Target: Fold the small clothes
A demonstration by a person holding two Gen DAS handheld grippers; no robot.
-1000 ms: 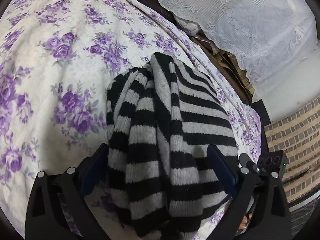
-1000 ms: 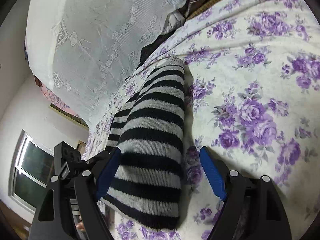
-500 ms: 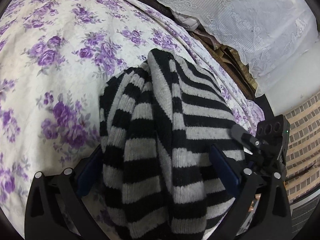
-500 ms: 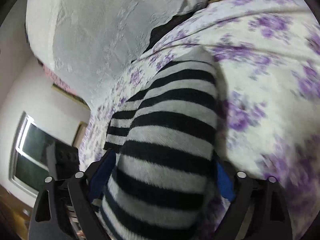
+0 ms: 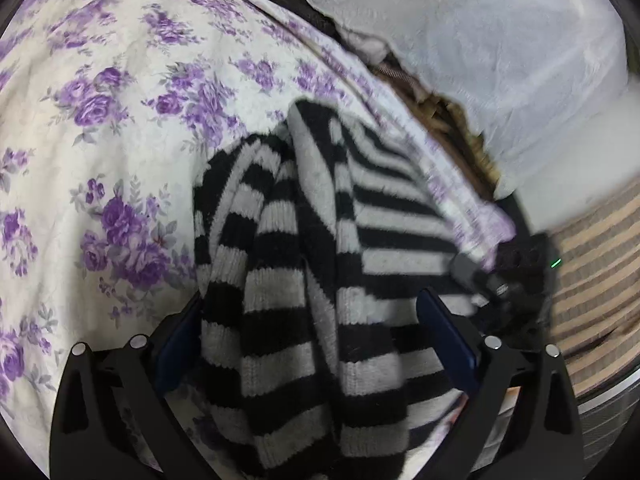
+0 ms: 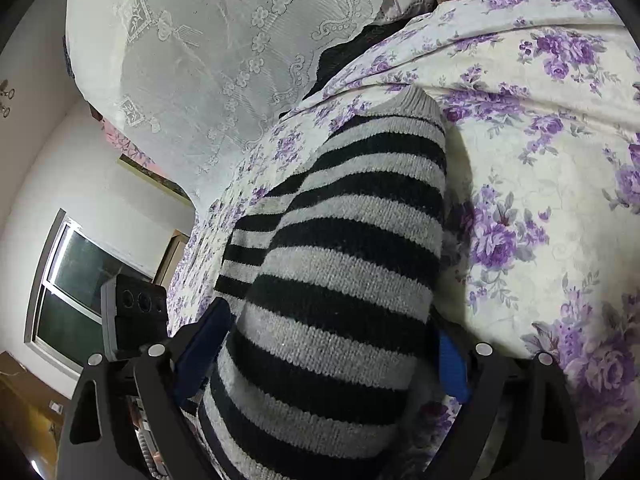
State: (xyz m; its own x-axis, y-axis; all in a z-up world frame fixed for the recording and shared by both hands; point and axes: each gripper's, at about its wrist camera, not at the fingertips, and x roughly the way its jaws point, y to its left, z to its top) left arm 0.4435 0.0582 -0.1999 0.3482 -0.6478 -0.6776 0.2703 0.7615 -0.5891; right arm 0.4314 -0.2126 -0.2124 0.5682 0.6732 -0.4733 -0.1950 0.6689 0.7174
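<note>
A black-and-grey striped knit garment lies bunched on a bedspread with purple flowers. My left gripper stands wide open around its near end, and the blue pads flank the knit without squeezing it. In the right wrist view a striped sleeve-like part fills the gap of my right gripper, which is also wide open; its right pad is partly hidden behind the knit. The right gripper's blurred body shows at the garment's right side in the left view.
A white lace cloth hangs over things beyond the bed's far edge. In the right wrist view a window is at the left. A brown-and-beige striped surface lies past the bed's right edge. Bare bedspread extends right of the garment.
The right gripper has slid forward along the striped part, which now fills its gap, and its jaws stand slightly wider. Its body has come into the left view. The left gripper stayed put.
</note>
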